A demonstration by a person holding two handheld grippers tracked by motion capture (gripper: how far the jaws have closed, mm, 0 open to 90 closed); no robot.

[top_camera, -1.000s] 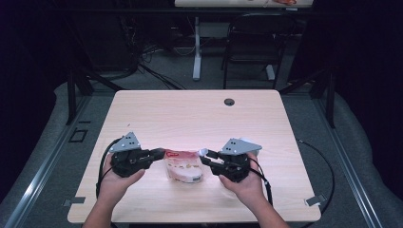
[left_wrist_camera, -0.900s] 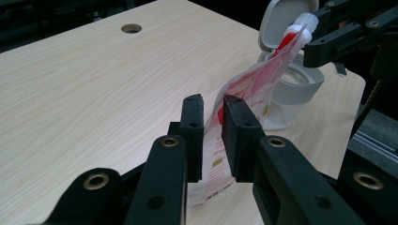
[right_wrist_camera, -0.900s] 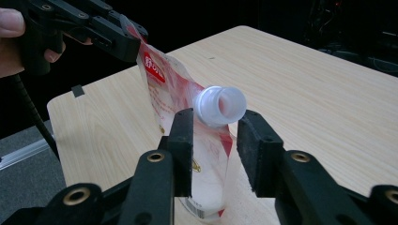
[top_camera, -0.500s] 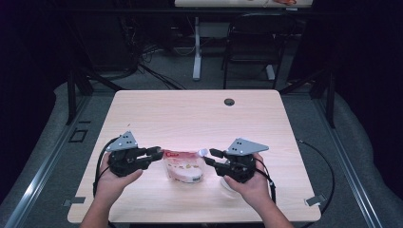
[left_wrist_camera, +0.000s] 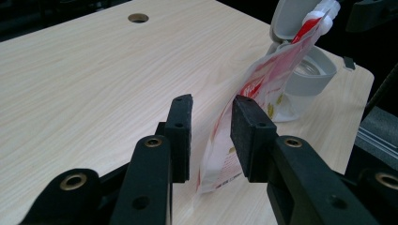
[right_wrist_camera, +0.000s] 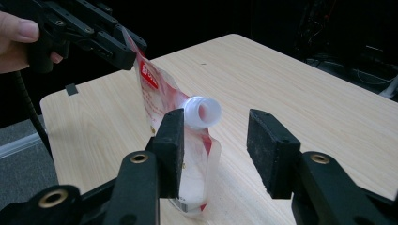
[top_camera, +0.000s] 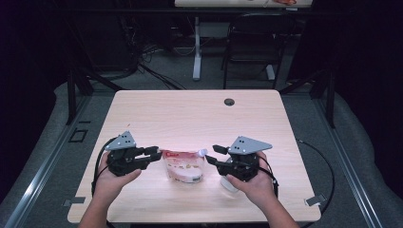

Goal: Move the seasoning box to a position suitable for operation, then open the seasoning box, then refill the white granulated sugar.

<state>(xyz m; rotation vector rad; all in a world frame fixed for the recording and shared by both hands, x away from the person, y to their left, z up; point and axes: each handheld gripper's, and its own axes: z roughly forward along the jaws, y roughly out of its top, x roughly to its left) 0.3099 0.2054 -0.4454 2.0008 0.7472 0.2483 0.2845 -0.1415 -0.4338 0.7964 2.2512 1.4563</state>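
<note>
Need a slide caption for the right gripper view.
Open right gripper lines up on the spout of a red-and-white pouch.

**A:** Where is the soft red-and-white plastic pouch with a white spout [top_camera: 183, 165]?

**B:** It stands on the pale wooden tabletop [top_camera: 199, 114], near the front edge, about in the middle.

**A:** What is beside it?

**B:** The black two-jaw left gripper [top_camera: 153, 154] is on its left, with the pouch's corner between its jaws. The black two-jaw right gripper [top_camera: 215, 154] is on its right, just beside the spout.

**A:** Anything else close by?

**B:** A clear round jar with a grey flip-open lid [left_wrist_camera: 307, 70] sits on the tabletop under the right gripper, right of the pouch.

**A:** And far back?

**B:** A small round hole [top_camera: 229, 101] is in the tabletop near the back edge. A dark chair [top_camera: 249, 52] stands on the floor behind the tabletop.
</note>
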